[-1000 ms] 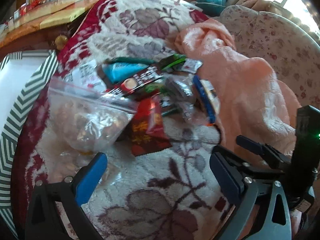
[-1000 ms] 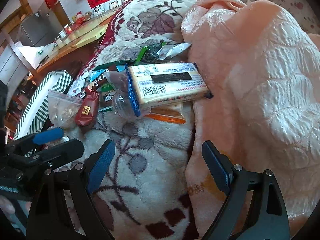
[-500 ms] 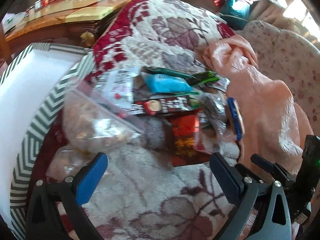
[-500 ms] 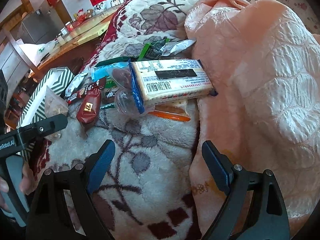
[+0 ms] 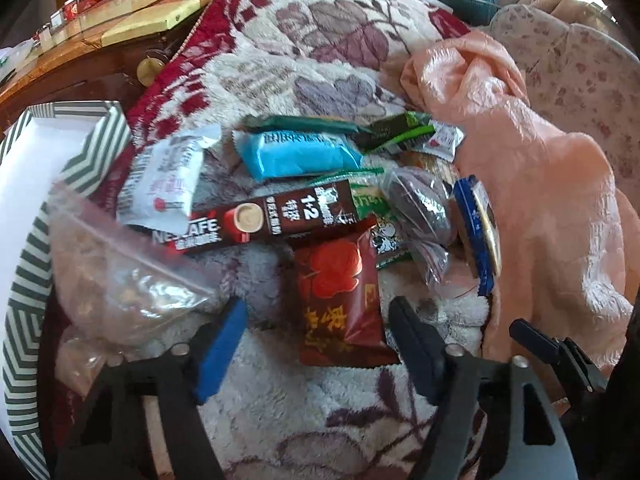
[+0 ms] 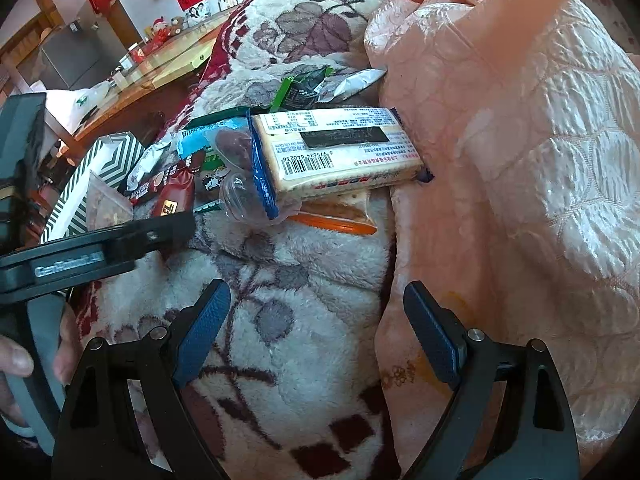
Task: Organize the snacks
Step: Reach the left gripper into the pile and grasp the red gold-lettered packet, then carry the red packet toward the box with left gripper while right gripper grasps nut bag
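Left wrist view: we are looking down on a pile of snacks lying on a floral fleece blanket (image 5: 320,412). Our left gripper (image 5: 316,332) is closing, jaws partly apart, pads not pressing on anything. The red packet (image 5: 340,296) is lying between the two fingers, its lower end reaching in between the tips; we cannot tell whether the right pad is touching its edge. A clear zip bag of nuts (image 5: 120,280) is sitting just left of the blue left pad, leaning against the chevron-striped box (image 5: 24,320) at the left edge. Above the red packet a brown Nescafe stick (image 5: 260,220) is lying across, with a white sachet (image 5: 164,184) at its left end and a light blue packet (image 5: 296,154) above it. A blue-edged cracker pack (image 5: 476,228) is standing on edge at the right, against a peach quilt (image 5: 552,200).

Right wrist view: our right gripper (image 6: 316,328) is hovering with jaws wide apart and nothing between them, only blanket and quilt below. The cracker pack (image 6: 340,152) is lying label up, well ahead of the fingers, partly resting on an orange-trimmed packet (image 6: 340,216) and a clear plastic wrapper (image 6: 240,200). The left gripper (image 6: 96,248) is reaching in from the left edge toward the red packet (image 6: 172,196), and a hand (image 6: 16,360) is gripping its handle at the lower left.
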`<action>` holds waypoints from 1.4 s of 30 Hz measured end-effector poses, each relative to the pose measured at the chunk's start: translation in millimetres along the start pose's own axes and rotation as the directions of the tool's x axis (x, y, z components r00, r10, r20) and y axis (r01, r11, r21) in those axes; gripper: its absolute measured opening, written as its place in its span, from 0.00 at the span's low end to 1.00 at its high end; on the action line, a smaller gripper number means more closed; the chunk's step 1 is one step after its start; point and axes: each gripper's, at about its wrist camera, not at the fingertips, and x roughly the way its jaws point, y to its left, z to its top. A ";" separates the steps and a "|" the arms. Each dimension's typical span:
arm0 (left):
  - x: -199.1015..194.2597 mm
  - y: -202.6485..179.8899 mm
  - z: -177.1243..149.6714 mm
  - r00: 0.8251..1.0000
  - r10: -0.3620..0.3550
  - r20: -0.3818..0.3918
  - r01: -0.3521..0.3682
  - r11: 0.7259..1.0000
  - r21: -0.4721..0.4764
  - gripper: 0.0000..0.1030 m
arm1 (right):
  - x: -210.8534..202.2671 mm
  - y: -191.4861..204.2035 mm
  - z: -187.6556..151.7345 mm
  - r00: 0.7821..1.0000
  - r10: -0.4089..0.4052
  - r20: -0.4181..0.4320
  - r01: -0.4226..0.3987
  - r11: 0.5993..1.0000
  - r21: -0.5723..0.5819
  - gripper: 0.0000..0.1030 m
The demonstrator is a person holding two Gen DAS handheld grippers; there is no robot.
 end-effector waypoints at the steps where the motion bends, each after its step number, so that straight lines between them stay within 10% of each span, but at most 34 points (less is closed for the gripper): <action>1: 0.1 -0.9 -0.3 1.000 0.006 0.007 -0.006 1.000 0.004 0.68 | 0.3 -0.2 -0.4 1.000 0.001 -0.001 -0.001 1.000 0.000 0.86; 6: -5.2 10.8 -0.7 1.000 0.013 0.028 -0.013 1.000 -0.015 0.41 | 0.1 1.3 -0.8 1.000 0.019 0.002 -0.019 1.000 -0.010 0.86; 15: -35.9 22.8 -19.0 0.997 -0.028 0.070 0.028 1.000 -0.003 0.38 | -4.0 12.9 0.2 0.999 0.042 0.017 -0.041 0.998 -0.056 0.86; 24: -78.5 35.6 -37.9 0.988 0.006 0.153 -0.010 1.000 0.025 0.38 | -6.9 -12.1 9.4 0.991 0.136 0.018 -0.137 0.981 0.135 0.86; 42: -135.7 126.4 -78.2 0.967 0.155 0.200 -0.130 0.983 -0.130 0.37 | 35.4 149.6 21.2 0.970 0.229 -0.085 -0.244 0.921 -0.305 0.86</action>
